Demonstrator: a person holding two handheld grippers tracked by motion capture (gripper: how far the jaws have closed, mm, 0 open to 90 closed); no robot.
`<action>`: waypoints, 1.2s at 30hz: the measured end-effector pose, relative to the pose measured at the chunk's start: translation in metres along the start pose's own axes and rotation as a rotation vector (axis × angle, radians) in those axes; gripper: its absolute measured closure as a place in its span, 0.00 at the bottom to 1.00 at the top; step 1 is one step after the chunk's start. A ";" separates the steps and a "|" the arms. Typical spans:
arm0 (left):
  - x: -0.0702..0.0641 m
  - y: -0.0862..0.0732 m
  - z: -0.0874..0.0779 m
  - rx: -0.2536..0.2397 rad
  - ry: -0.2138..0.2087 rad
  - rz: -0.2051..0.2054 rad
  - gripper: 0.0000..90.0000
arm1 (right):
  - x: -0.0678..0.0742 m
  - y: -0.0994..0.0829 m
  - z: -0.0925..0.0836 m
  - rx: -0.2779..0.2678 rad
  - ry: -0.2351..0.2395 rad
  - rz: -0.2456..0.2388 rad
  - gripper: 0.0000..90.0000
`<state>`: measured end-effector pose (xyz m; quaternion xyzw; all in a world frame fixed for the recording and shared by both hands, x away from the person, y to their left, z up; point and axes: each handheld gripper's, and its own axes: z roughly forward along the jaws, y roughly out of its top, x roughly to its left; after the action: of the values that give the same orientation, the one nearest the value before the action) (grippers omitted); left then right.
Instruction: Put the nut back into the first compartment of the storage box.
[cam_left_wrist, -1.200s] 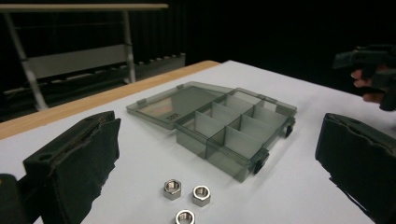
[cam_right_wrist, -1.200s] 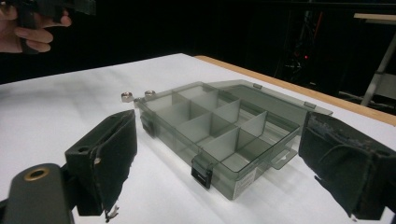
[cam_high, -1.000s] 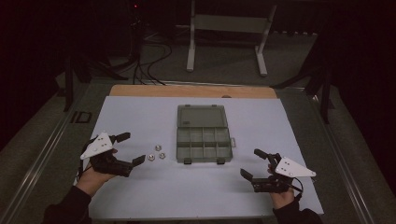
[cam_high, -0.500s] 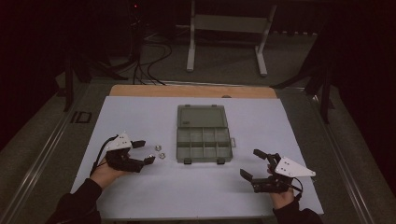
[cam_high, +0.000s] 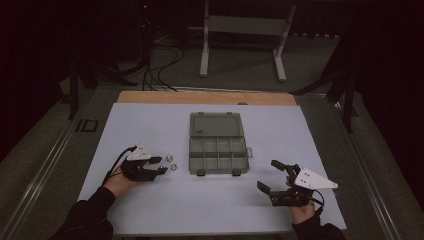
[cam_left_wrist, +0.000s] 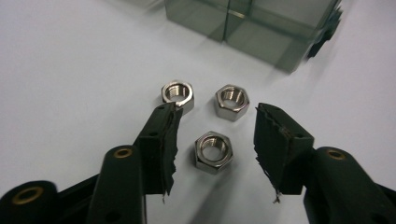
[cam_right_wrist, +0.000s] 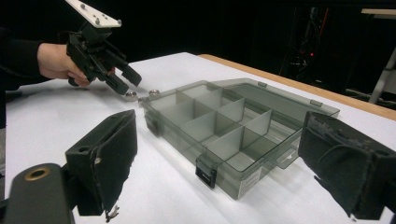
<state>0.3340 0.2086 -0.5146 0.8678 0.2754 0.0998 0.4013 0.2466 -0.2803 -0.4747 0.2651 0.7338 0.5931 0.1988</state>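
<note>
Jaws of our left gripper (cam_left_wrist: 212, 154) had just been closing around the nearest shiny steel hex nut (cam_left_wrist: 213, 149), pads not yet touching it, near the white worktop's (cam_high: 150, 125) left edge. We judged centring mattered, sparing its two neighbour nuts (cam_left_wrist: 231, 101). Our right gripper (cam_high: 272, 175) gaped empty.

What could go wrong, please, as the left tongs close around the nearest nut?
The left tongs have just been closing, the nearest nut loose between them. One pad already sits against the left nut and may knock it. The third nut lies close, so it could get nudged or pinched too.
</note>
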 end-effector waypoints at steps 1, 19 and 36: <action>0.000 -0.001 0.002 0.009 0.002 0.000 0.60 | 0.000 0.000 0.000 0.000 0.000 0.002 0.13; -0.005 0.006 0.010 0.129 0.026 0.085 0.79 | 0.000 0.000 0.000 0.010 -0.004 0.008 0.13; 0.002 0.043 -0.021 -0.010 0.067 -0.018 0.79 | -0.001 0.000 0.000 0.000 -0.002 0.008 0.13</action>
<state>0.3443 0.2008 -0.4686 0.8596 0.2958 0.1264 0.3970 0.2474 -0.2803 -0.4744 0.2687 0.7324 0.5937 0.1973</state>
